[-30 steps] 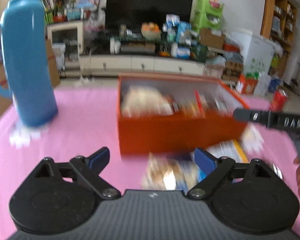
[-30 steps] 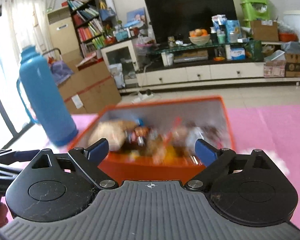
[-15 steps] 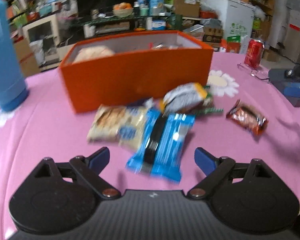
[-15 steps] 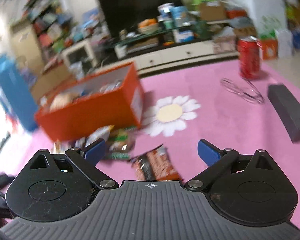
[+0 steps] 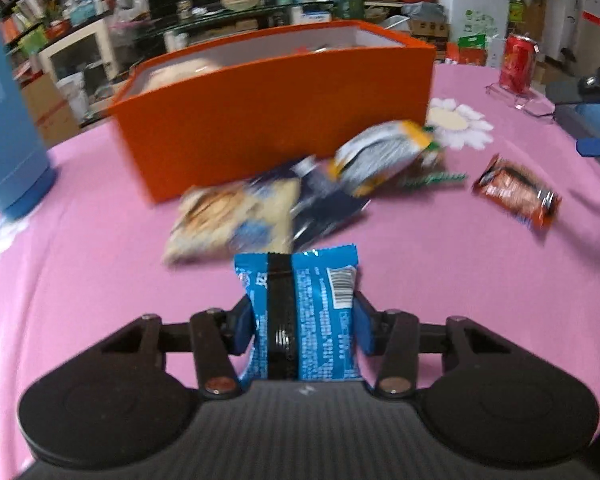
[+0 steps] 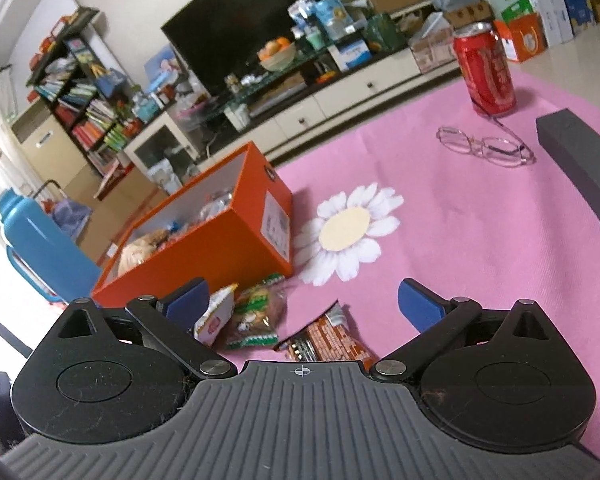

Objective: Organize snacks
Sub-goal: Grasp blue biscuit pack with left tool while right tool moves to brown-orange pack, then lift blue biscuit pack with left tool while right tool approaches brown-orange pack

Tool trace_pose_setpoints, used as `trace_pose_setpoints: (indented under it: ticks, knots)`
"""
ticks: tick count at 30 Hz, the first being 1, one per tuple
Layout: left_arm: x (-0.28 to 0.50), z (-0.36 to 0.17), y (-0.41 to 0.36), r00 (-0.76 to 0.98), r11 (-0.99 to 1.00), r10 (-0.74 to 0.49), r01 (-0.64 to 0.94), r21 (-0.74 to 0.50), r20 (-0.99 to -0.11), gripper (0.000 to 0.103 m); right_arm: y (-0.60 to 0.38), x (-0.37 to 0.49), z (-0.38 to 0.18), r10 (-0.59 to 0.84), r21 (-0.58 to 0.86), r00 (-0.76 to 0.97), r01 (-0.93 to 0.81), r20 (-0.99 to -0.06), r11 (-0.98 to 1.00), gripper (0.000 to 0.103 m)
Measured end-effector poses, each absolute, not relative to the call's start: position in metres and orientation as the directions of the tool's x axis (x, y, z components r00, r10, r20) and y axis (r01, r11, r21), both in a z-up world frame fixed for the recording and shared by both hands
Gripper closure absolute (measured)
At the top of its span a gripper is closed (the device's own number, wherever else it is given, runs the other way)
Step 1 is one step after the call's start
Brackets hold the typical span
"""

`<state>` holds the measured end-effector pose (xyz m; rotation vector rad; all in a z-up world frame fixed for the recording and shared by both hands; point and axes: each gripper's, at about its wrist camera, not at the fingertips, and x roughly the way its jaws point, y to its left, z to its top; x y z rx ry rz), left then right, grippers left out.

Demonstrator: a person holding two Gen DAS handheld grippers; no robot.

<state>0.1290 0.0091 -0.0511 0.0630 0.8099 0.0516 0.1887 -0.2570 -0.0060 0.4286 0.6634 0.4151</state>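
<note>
- My left gripper [image 5: 302, 326] is clamping a blue snack packet [image 5: 300, 312] btw its blue pads, one pad pressing each side; packet is standing on end w/ barcode facing up-right & a black stripe running down its middle.
- Packet is sitting low over the pink tablecloth [image 5: 80, 280], just in front of the loose snack pile.
- Pile is lying btw me & the orange box [image 5: 276, 108]: a beige cracker pack [image 5: 228, 220], a dark navy pack [image 5: 328, 204] beside it, a white-and-yellow bag [image 5: 380, 156] nearest the box wall. All blurred, so I'm not reading labels.
- A red-brown wrapper [image 5: 516, 190] is lying apart, off to the right of the pile.
- Orange box is sitting open-topped w/ snacks inside; contents too blurred in left view to name.
- Blue thermos [image 5: 8, 120] is standing upright, left of the box.
- My right gripper [image 6: 302, 306] is hanging w/ fingers spread wide, nothing btw them, over that red-brown wrapper [image 6: 324, 340]; a green-trimmed cookie pack [image 6: 256, 316] & the white-and-yellow bag [image 6: 216, 318] are lying just left of it, near the box corner.
- Further right on the cloth: red soda can [image 6: 486, 72] upright, eyeglasses [image 6: 486, 146] in front of it, a dark grey case [image 6: 584, 168] beside them.
</note>
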Motion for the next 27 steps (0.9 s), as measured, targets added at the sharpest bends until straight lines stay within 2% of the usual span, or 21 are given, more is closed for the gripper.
trace_pose_setpoints:
  ticks: [5, 8, 11, 14, 16, 17, 19, 20, 22, 23, 24, 27]
  knots:
    - [0.087, -0.052, 0.049, 0.671, 0.991, 0.123, -0.124, 0.053, -0.731, 0.052, -0.235, 0.193, -0.020, 0.454, 0.395, 0.660, -0.250, -0.598, 0.884, 0.011]
    - [0.078, -0.053, 0.069, 0.676, 0.983, 0.090, -0.178, -0.043, -0.732, 0.050, -0.212, 0.195, -0.031, 0.408, 0.280, 0.634, -0.297, -0.657, 0.913, 0.011]
    - [0.078, -0.053, 0.072, 0.676, 0.982, 0.095, -0.184, -0.043, -0.731, 0.050, -0.191, 0.195, -0.041, 0.381, 0.202, 0.622, -0.341, -0.684, 0.918, 0.013]
    - [0.077, -0.055, 0.065, 0.681, 0.985, 0.116, -0.174, -0.006, -0.723, 0.050, -0.177, 0.193, -0.049, 0.353, 0.123, 0.632, -0.378, -0.690, 0.918, 0.034]
    - [0.074, -0.056, 0.063, 0.686, 0.986, 0.112, -0.168, -0.007, -0.719, 0.049, -0.169, 0.188, -0.050, 0.305, 0.042, 0.656, -0.385, -0.690, 0.922, 0.051]
    - [0.074, -0.055, 0.064, 0.686, 0.986, 0.103, -0.164, -0.014, -0.720, 0.046, -0.167, 0.184, -0.049, 0.288, 0.020, 0.662, -0.382, -0.692, 0.924, 0.063]
    - [0.074, -0.056, 0.062, 0.686, 0.988, 0.102, -0.157, -0.009, -0.720, 0.043, -0.166, 0.175, -0.046, 0.335, 0.071, 0.638, -0.402, -0.693, 0.913, 0.063]
    - [0.074, -0.056, 0.061, 0.686, 0.988, 0.105, -0.156, -0.005, -0.720, 0.043, -0.163, 0.171, -0.045, 0.357, 0.089, 0.625, -0.418, -0.694, 0.904, 0.059]
    - [0.074, -0.056, 0.062, 0.686, 0.988, 0.102, -0.155, -0.007, -0.720, 0.042, -0.158, 0.164, -0.044, 0.384, 0.111, 0.603, -0.439, -0.699, 0.892, 0.045]
    - [0.074, -0.056, 0.062, 0.686, 0.988, 0.102, -0.155, -0.008, -0.720, 0.041, -0.156, 0.162, -0.044, 0.403, 0.130, 0.588, -0.450, -0.701, 0.883, 0.032]
    - [0.074, -0.056, 0.062, 0.686, 0.988, 0.102, -0.156, -0.009, -0.721, 0.040, -0.154, 0.159, -0.044, 0.420, 0.148, 0.573, -0.460, -0.703, 0.876, 0.025]
    - [0.077, -0.056, 0.061, 0.685, 0.987, 0.107, -0.161, -0.007, -0.721, 0.037, -0.147, 0.157, -0.044, 0.421, 0.127, 0.572, -0.482, -0.704, 0.867, 0.025]
